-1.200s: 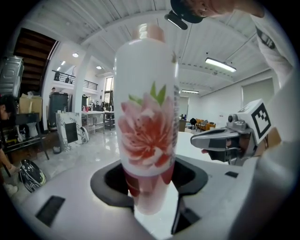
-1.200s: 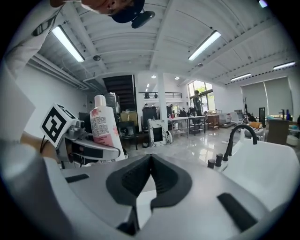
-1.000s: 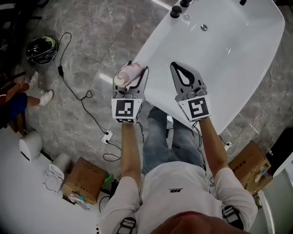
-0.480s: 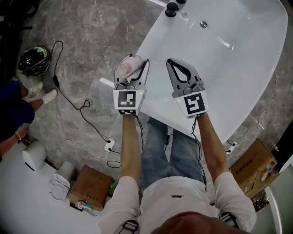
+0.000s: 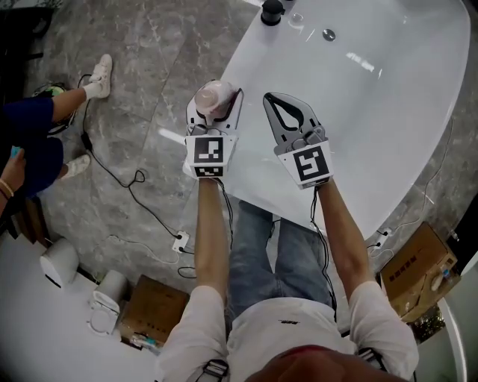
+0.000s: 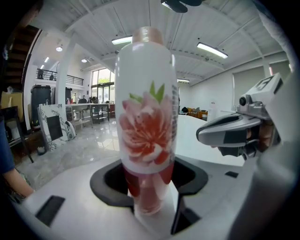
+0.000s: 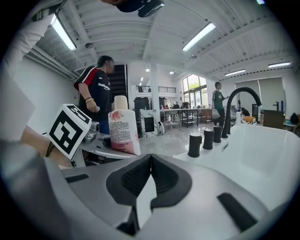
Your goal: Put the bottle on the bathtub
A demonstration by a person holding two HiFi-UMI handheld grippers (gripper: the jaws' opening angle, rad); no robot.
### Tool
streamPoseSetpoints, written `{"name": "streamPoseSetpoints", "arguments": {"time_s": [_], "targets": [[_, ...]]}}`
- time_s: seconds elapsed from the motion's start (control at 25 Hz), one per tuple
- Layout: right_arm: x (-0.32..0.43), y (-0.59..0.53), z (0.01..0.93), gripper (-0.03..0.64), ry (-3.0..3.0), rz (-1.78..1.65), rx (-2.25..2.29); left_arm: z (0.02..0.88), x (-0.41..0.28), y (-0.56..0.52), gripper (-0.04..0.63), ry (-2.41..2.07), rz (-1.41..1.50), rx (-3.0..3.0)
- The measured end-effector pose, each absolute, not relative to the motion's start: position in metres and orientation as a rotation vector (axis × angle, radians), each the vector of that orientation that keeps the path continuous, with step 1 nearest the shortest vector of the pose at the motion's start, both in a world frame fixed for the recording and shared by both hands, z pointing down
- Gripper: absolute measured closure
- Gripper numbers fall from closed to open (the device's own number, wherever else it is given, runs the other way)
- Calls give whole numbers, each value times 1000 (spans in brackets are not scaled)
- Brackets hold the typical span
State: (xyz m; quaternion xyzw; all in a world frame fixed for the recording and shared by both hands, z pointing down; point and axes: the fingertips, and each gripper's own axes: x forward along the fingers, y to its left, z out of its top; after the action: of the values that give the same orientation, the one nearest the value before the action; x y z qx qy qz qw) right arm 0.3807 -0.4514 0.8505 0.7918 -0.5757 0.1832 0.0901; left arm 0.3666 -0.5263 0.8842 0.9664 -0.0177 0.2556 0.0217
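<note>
Left tongs (image 5: 216,110) clamped on the upright white flower-printed plastic bottle (image 6: 147,112), poised at the left rim of the glossy white bathtub (image 5: 373,112), rim apparently just rightward; right tongs (image 7: 150,158) closed, empty.

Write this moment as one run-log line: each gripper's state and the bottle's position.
left gripper: shut on bottle | right gripper: fingers together, empty | bottle: upright, by bathtub rim

Bathtub rim (image 5: 258,60) open ahead; faucet knobs (image 5: 270,11) crowd far end.
</note>
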Motion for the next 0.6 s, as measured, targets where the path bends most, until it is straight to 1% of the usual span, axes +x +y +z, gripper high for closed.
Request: {"name": "streamPoseSetpoints", "arguments": {"time_s": [0.6], "targets": [[371,-451,852,623,-1710,573,2349,879,375,-529,345,-60,706,3041]]}}
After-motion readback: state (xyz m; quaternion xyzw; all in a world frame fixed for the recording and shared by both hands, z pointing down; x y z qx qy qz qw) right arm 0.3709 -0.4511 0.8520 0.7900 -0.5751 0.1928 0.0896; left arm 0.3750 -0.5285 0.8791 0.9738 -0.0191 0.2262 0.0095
